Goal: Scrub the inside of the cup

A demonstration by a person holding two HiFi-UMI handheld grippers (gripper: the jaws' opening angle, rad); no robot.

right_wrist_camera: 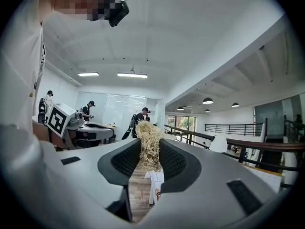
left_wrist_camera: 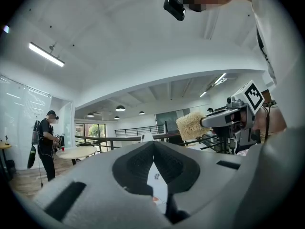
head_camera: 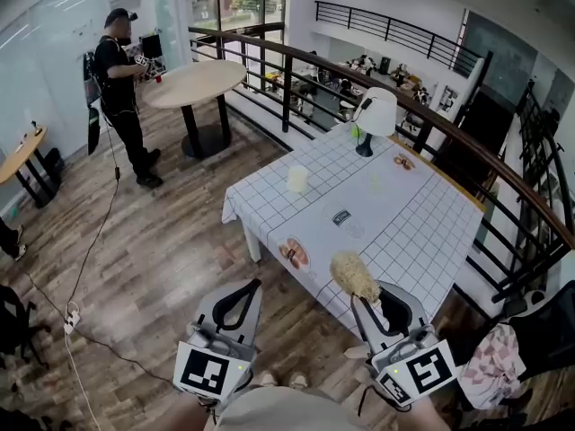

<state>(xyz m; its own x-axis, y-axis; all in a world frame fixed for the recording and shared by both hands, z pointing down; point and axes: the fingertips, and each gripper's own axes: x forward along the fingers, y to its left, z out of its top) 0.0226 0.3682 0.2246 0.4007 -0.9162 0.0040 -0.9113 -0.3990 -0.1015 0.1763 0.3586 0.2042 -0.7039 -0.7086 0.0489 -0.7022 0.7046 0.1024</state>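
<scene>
A pale cup (head_camera: 297, 179) stands upright on the checked tablecloth (head_camera: 404, 232), near the table's far left side and well ahead of both grippers. My right gripper (head_camera: 364, 298) is shut on a straw-coloured fibrous scrubber (head_camera: 353, 276), whose head sticks out beyond the jaws over the table's near edge. The same scrubber (right_wrist_camera: 149, 147) fills the slot between the jaws in the right gripper view. My left gripper (head_camera: 255, 285) is held over the wooden floor left of the table, shut with nothing in it. From the left gripper view the scrubber (left_wrist_camera: 192, 126) shows off to the right.
A white desk lamp (head_camera: 375, 113) stands at the table's far side, by a dark railing (head_camera: 431, 115). Small printed patches (head_camera: 293, 254) lie on the cloth. A person (head_camera: 121, 97) stands by a round table (head_camera: 193, 83) at far left. A cable (head_camera: 90, 259) runs across the floor.
</scene>
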